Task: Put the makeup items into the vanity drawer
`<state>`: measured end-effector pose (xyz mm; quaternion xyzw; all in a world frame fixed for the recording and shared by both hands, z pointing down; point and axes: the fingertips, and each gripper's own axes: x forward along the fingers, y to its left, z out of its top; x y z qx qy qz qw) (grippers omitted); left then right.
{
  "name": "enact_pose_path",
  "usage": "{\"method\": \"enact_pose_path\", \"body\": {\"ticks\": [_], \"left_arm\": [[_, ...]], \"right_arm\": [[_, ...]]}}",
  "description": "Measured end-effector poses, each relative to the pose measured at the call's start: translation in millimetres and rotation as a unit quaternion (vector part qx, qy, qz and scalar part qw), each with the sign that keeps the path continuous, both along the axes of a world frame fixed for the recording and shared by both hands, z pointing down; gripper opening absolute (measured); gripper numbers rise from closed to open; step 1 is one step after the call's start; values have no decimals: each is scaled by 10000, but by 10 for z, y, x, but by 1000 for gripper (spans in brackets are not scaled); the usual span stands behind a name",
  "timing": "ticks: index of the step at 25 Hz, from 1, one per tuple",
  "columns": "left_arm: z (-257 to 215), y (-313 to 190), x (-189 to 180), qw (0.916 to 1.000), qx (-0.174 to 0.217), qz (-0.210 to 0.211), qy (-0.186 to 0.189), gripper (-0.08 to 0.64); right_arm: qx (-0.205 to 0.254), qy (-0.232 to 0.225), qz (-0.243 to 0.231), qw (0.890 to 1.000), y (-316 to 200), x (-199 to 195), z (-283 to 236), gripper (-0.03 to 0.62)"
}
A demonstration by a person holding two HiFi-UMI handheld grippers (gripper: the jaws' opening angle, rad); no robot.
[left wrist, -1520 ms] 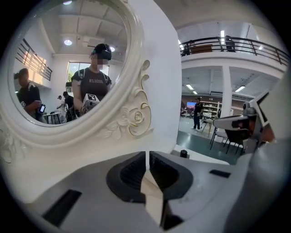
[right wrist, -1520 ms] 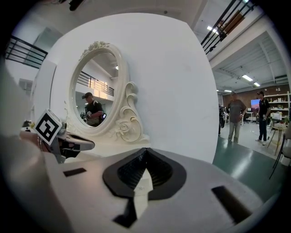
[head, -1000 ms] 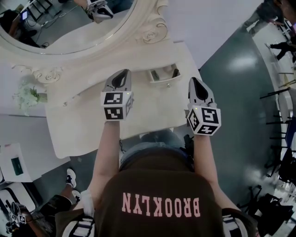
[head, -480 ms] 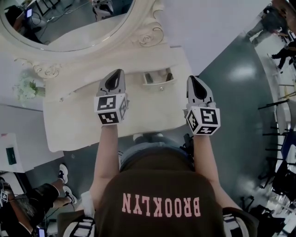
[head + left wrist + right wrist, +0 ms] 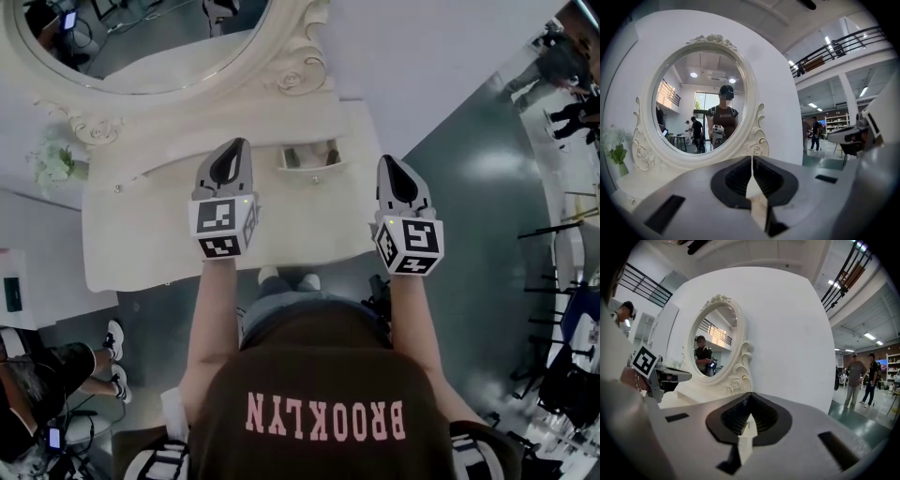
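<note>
Well, my left gripper (image 5: 234,150) and right gripper (image 5: 390,163) flanked the open drawer (image 5: 313,170). Both jaws were closed, empty.

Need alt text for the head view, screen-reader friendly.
Seen from steeply above, a person holds the left gripper and right gripper, both shut and empty, over a cream vanity table. Between them a small drawer stands open with a few dark items inside; an oval mirror and white flowers sit at the back.
</note>
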<state>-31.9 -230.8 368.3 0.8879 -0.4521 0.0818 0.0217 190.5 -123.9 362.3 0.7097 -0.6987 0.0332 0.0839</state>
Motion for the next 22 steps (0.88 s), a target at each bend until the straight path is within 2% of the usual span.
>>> {"method": "enact_pose_path", "body": {"ticks": [8,22], "left_arm": [[-253,79,-13,9997,263,2,3,14],[-647,155,141,9969,688,384,32,14]], "right_arm": [[101,110,28,9999,33,52,-264,-3],[233,347,63,9991,96,-48,-537,-3]]}}
